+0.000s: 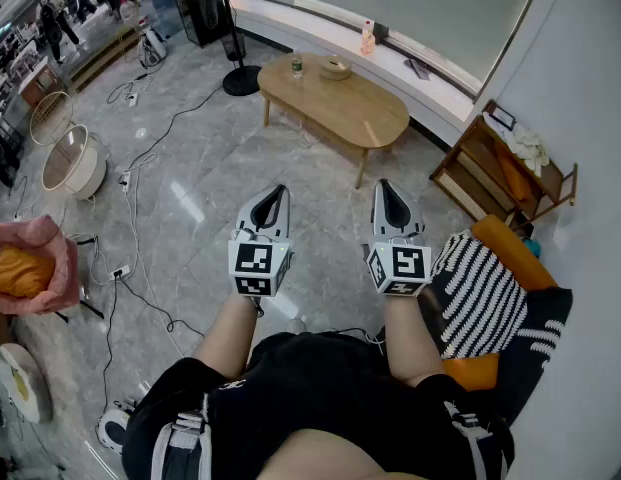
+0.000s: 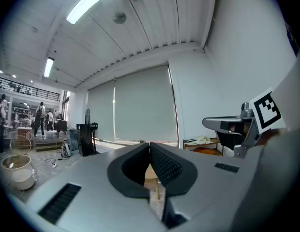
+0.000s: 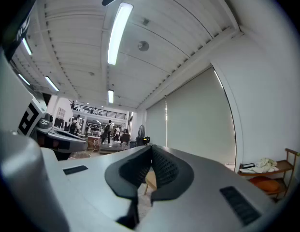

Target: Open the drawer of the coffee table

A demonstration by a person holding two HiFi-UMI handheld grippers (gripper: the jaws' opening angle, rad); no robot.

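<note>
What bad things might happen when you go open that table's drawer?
Cables trail across the floor left of the path, so a foot might catch. A glass stands on the coffee table; a hard tug might tip it. Left gripper and right gripper are both shut, so neither can grab yet.

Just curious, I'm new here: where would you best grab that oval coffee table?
Probably the coffee table by its top edge on the near long side, coming in level, since the top looks like a thin, overhanging slab. No drawer front or handle shows from here.
</note>
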